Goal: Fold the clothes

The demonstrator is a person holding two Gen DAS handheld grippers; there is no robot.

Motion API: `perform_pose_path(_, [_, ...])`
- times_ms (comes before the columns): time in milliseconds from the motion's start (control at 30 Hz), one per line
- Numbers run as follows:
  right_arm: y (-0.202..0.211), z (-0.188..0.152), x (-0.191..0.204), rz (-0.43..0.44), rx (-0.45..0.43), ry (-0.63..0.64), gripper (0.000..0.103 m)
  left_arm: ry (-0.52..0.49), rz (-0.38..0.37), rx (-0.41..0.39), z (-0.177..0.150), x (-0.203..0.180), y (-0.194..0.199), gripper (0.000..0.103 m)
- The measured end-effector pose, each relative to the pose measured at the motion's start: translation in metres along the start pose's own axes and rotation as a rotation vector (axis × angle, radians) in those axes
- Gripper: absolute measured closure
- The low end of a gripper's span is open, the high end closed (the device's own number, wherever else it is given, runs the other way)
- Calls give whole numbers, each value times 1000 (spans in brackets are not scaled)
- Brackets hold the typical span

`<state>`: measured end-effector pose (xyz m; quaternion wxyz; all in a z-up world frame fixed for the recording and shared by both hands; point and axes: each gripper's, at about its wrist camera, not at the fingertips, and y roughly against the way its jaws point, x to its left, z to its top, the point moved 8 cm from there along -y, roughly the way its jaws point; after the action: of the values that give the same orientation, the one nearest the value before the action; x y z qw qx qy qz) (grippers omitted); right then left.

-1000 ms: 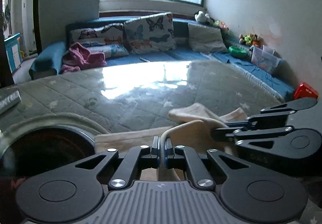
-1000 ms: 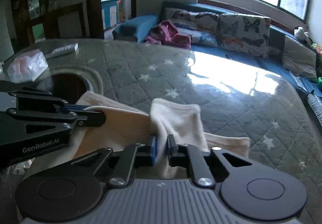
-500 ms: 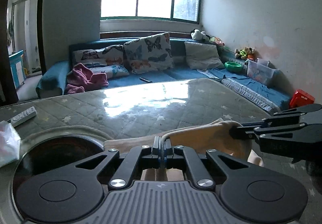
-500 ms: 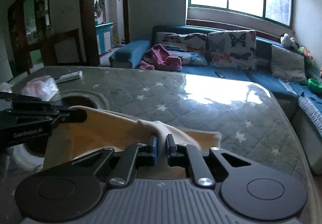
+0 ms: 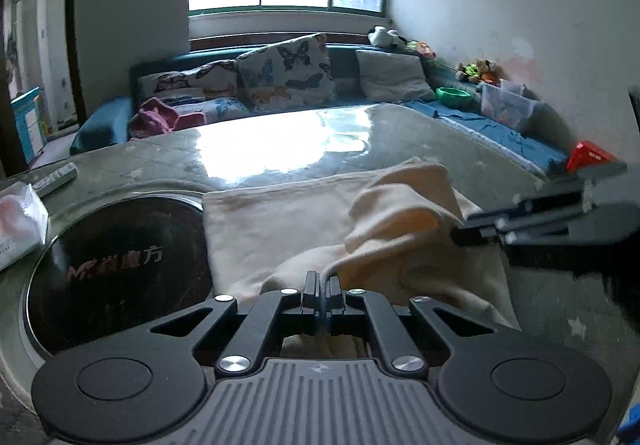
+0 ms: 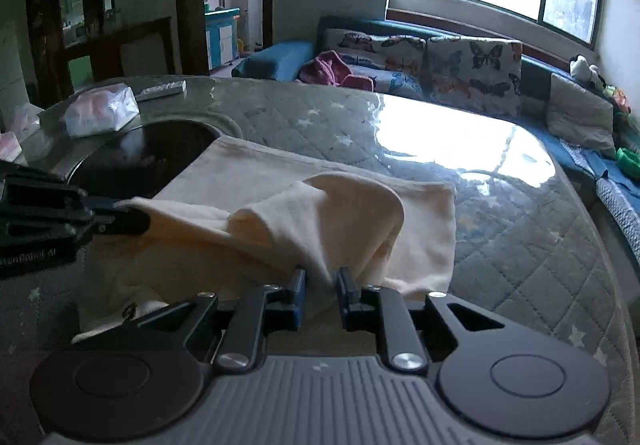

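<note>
A cream garment [image 5: 288, 221] lies on the quilted, glass-topped table [image 5: 280, 149], its far part flat and its near edge lifted into folds. My left gripper [image 5: 321, 287] is shut on the near edge of the cloth. My right gripper [image 6: 320, 285] has its jaws a little apart with a fold of the same garment [image 6: 320, 213] between them; it looks slack there. Each gripper shows in the other's view, the right one [image 5: 472, 231] at the cloth's right side, the left one [image 6: 120, 219] at its left.
A round dark hotplate [image 5: 116, 257] is set into the table left of the garment. A tissue pack [image 6: 100, 113] and a remote [image 6: 160, 89] lie beyond it. A blue sofa [image 5: 280, 85] with butterfly cushions and a pink garment [image 5: 160, 117] stands behind the table.
Both grippers have come down and forward, laying more of the garment flat on the table. The right gripper's jaws have parted from their tight pinch.
</note>
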<state>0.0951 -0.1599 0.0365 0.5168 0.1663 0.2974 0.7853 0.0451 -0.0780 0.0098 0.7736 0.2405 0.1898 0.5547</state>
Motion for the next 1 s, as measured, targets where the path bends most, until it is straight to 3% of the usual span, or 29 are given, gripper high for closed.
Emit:
perform_pose_path(133, [11, 15, 9, 21, -51, 24, 68, -40, 2, -4, -1, -7, -1, 96])
perform_pose_path(233, [10, 27, 21, 48, -67, 63, 67, -66, 2, -13, -1, -12, -2, 95])
perform_pose_path(333, [-7, 29, 30, 54, -20, 107, 67, -101, 0, -22, -1, -18, -3, 91])
perform_pose_path(467, [-21, 20, 27, 15, 22, 113, 70, -160, 9, -34, -4, -25, -4, 83])
perform_pose_path(600, [-19, 17, 6, -37, 6, 69, 91, -215, -2, -42, -2, -33, -12, 73])
perform_pose_path(700, [-7, 19, -10, -70, -34, 38, 97, -256, -2, -47, -3, -39, -22, 76])
perform_pose_path(733, [-1, 20, -17, -82, -50, 25, 98, -268, -3, -48, -3, -40, -26, 87])
perform_pose_path(833, [16, 20, -42, -132, -81, -19, 99, -240, -10, -53, -3, -37, -30, 99])
perform_pose_path(1000, [43, 17, -85, -204, -116, -98, 100, -125, -3, -93, 9, -15, -12, 100])
